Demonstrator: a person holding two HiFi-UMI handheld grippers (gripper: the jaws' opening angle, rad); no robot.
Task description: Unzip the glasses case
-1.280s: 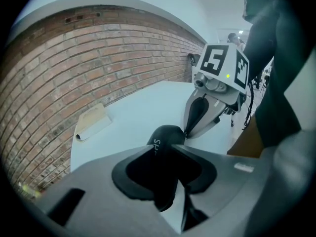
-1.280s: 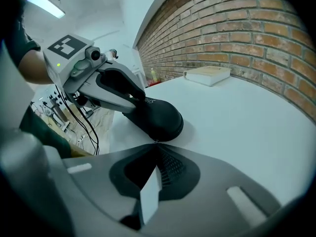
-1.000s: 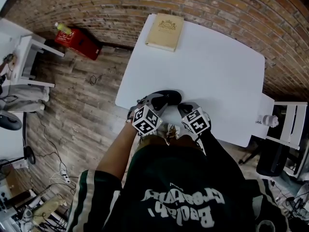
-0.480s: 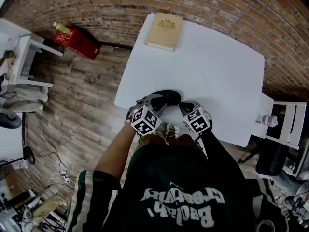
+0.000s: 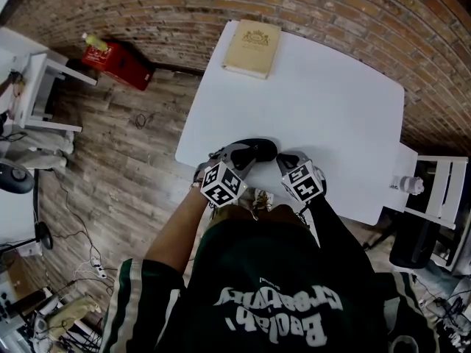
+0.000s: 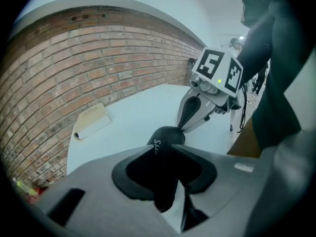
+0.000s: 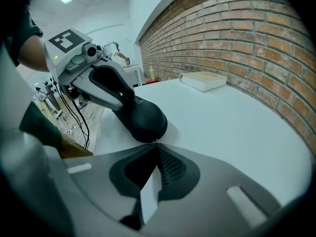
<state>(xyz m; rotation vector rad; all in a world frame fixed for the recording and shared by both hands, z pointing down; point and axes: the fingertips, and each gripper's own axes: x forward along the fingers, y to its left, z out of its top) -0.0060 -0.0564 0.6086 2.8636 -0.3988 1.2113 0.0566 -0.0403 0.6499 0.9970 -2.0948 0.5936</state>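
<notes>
A black glasses case [image 5: 259, 148] lies near the front edge of the white table [image 5: 331, 101]. My left gripper [image 5: 241, 157] is shut on the case's left end; in the left gripper view the case [image 6: 165, 141] fills the gap between the jaws. My right gripper [image 5: 284, 161] meets the case's right end. In the right gripper view its jaws are shut, with the small metal zipper pull [image 7: 154, 141] pinched at their tips, right at the rounded end of the case [image 7: 143, 120]. The zipper line is hidden from me.
A tan book [image 5: 252, 48] lies at the table's far left corner, close to the brick wall [image 5: 331, 6]. A red box [image 5: 118, 63] sits on the wooden floor at the left. A white stool [image 5: 441, 186] stands at the table's right.
My right gripper has edged slightly to the right at the case's end. The left gripper and the case have stayed where they were.
</notes>
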